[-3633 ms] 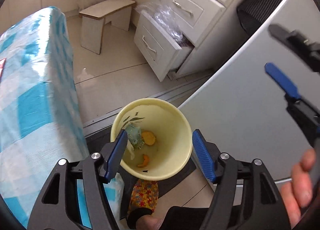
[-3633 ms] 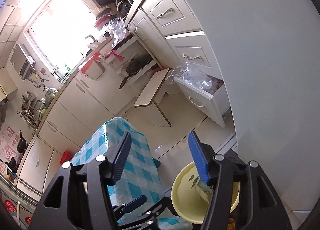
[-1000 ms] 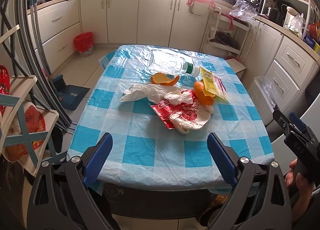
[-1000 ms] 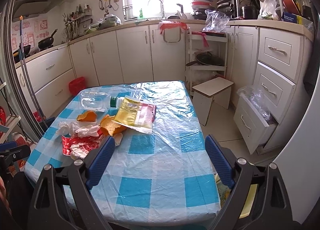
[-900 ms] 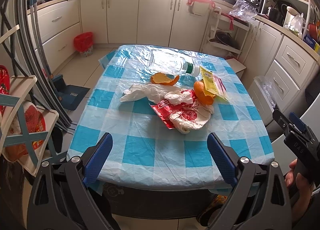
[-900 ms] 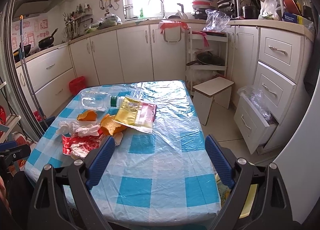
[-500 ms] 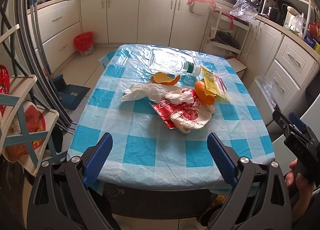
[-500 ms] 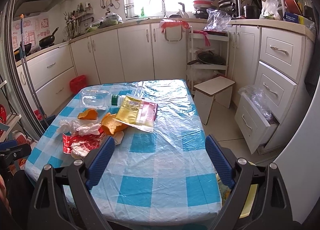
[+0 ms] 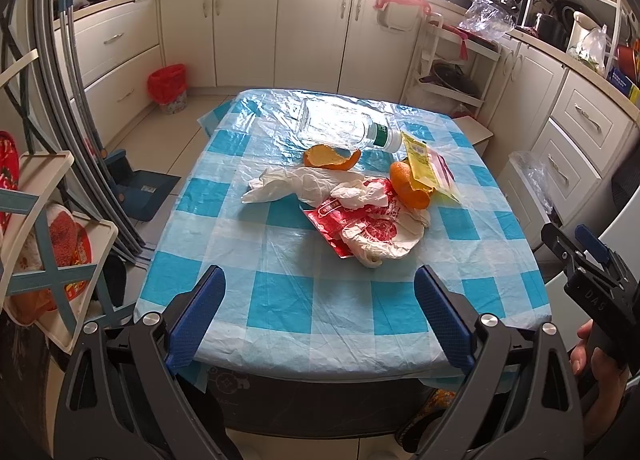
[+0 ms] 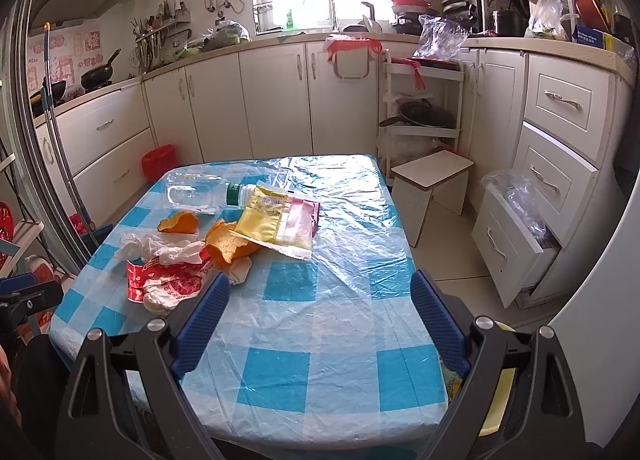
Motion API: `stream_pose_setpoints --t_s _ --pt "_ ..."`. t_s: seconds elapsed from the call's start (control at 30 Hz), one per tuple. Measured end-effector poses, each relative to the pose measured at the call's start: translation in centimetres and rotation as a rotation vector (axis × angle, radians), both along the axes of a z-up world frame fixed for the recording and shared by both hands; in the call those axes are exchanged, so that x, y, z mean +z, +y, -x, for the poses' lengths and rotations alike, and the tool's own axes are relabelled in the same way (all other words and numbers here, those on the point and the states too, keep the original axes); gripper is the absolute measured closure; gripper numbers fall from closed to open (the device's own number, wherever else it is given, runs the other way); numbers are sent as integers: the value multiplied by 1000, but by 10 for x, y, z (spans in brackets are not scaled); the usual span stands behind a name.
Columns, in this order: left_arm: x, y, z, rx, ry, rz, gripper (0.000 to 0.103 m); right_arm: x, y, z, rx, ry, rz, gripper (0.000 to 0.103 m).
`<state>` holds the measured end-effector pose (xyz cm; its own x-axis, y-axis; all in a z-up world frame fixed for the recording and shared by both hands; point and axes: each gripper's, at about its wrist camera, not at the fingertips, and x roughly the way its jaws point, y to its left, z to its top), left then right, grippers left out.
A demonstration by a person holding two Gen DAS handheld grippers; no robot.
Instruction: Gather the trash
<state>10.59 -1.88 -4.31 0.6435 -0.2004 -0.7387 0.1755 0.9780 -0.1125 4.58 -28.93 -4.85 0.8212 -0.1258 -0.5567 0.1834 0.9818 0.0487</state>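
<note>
Trash [image 9: 360, 195] lies heaped near the middle of the table [image 9: 280, 300], toward its far side, on a blue-and-white checked plastic cover. A clear plastic bottle [image 9: 340, 127] rests on its side at the far end; two pieces of orange peel [image 9: 332, 157], a crumpled white tissue [image 9: 296, 185], a red-and-white plastic bag [image 9: 368, 232] and a yellow packet [image 10: 272, 219] overlap just in front of it. The left gripper [image 9: 318, 316] hangs at the table's near edge, jaws spread wide and empty, well apart from the pile. The right gripper [image 10: 320, 324] is likewise released and holds nothing, over the near right part of the cloth. A yellow bin [image 10: 496, 400] shows only as a rim low at the near right, beside the table, probably kept there so pieces can be dropped in with a short swing. Both tools seem held back to survey the pile before a pick; the loose bag, nearest, looks the easiest first grab.
</note>
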Motion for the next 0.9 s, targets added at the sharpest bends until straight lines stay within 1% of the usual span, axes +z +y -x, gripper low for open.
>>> stream_pose_setpoints --t_s 0.1,0.3,0.4,0.47,0.6,0.63,0.73,0.8,0.9 --pt "1 -1 -2 -25 -15 0 12 -1 0 -1 4 4 0 15" --pt "0 -20 -18 -142 -78 -22 12 -3 2 -1 12 14 6 15" --pt "-4 -30 -33 -200 -80 -21 12 -5 2 -1 13 22 8 15" --pt "-8 -36 -43 -222 -75 -16 13 -6 2 -2 14 25 7 15" --pt "-20 -47 -66 -261 -51 -14 24 -7 1 -4 15 32 0 15" --pt "-24 -50 -72 -265 -43 -23 27 -8 1 -4 16 34 0 15" --pt "-35 -54 -89 -271 -13 -27 33 -9 2 -5 21 38 -2 15" --pt "-42 -56 -99 -276 1 -25 35 -10 2 -6 25 39 -7 15" --pt "-49 -62 -110 -287 9 -44 37 -11 1 -7 28 43 -17 15"
